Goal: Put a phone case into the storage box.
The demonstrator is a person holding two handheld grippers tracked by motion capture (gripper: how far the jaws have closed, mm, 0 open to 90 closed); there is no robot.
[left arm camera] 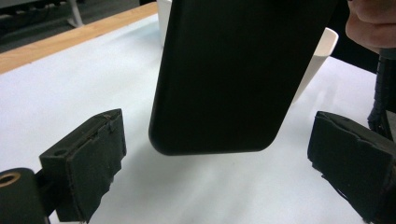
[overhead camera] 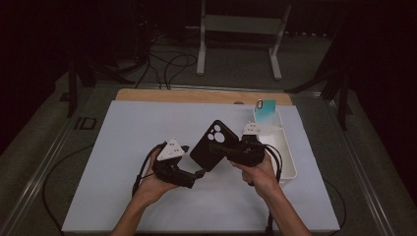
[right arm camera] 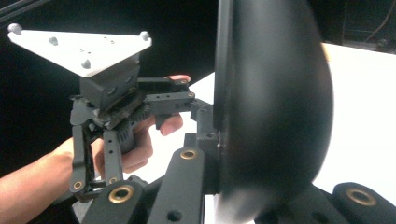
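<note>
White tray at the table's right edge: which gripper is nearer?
Right. The right gripper, shut on the black phone case, sits just beside the white tray. The left gripper, jaws open, is farther away, on the case's other side.

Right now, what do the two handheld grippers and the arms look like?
Both are black, boxy handheld units. The left gripper and right gripper each carry a light grey three-cornered plate with small studs, and a black cable trails behind. Jaws end in thick black foam-like pads; brass-coloured bushings mark the linkage joints. Forearms are bare, with no sleeves or gloves.
</note>
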